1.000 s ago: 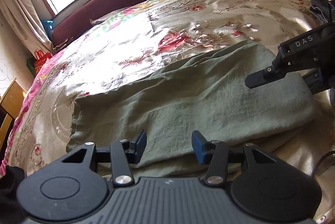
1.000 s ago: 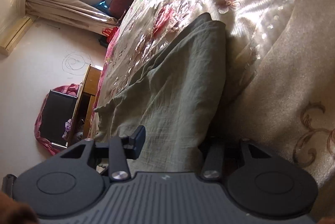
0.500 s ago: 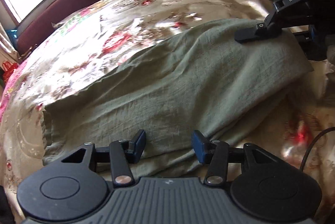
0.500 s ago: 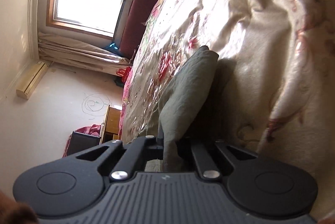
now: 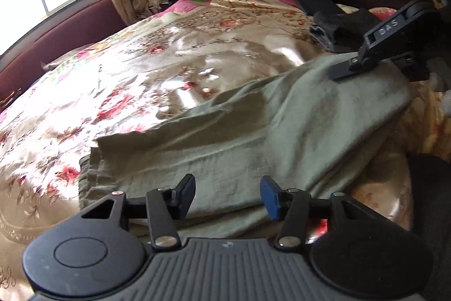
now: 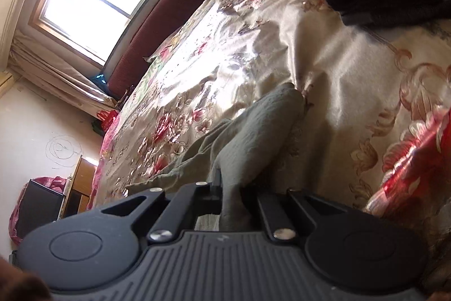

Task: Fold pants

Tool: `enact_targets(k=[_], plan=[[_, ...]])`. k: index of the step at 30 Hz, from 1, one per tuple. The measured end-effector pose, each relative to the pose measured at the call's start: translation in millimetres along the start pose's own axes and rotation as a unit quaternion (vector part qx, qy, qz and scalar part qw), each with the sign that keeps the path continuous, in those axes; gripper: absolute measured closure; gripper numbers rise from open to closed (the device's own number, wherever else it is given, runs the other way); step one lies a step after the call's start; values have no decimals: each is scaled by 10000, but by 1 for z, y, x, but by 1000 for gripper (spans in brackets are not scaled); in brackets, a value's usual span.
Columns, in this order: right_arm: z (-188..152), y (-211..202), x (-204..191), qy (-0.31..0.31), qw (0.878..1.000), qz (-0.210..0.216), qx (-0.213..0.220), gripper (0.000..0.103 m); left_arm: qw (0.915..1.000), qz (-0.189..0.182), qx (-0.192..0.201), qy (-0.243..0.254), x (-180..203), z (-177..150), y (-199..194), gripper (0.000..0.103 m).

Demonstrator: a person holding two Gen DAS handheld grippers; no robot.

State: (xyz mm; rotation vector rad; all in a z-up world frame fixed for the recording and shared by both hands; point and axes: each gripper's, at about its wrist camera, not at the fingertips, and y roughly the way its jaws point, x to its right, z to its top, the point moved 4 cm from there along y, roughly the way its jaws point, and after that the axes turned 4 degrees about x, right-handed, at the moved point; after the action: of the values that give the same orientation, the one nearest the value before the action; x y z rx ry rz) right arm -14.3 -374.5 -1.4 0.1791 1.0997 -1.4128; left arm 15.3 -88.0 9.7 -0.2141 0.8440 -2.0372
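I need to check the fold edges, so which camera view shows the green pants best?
The left wrist view: the green pants spread across the floral bedspread, edges visible. The right wrist view shows only a bunched strip pinched in the right hand-held gripper.

Both grippers were black, with ribbed grey bases and silver screws (the left gripper had a blue pad).

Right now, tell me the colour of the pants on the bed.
Plain grey-green pants, clearest in the left wrist view.
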Motion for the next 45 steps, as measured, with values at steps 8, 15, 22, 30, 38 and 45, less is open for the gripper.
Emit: enact_targets(k=[8,15,22,30,38,45], plan=[[-15,25,-113,-1713,9846,-271,-230,99,9918,-166,-300,-1230,-56,-48,18,35],[-87,119,-216,-3377,9350,-251,-1055,98,9889,-14,-188,-1473,-82,-61,0,34],[-166,162,-244,-4656,8640,-234,-1903,88,9673,-306,-290,-2500,-126,-76,-8,34],[-144,130,-236,-4230,8848,73,-1953,69,9599,-538,-262,-2738,-137,-79,-6,34],[-116,117,-201,-3011,9352,213,-1852,65,9528,-398,184,-3003,-152,-84,-38,33],[-124,129,-205,-2467,9450,796,-1996,63,9528,-204,296,-3016,-150,-97,-54,33]])
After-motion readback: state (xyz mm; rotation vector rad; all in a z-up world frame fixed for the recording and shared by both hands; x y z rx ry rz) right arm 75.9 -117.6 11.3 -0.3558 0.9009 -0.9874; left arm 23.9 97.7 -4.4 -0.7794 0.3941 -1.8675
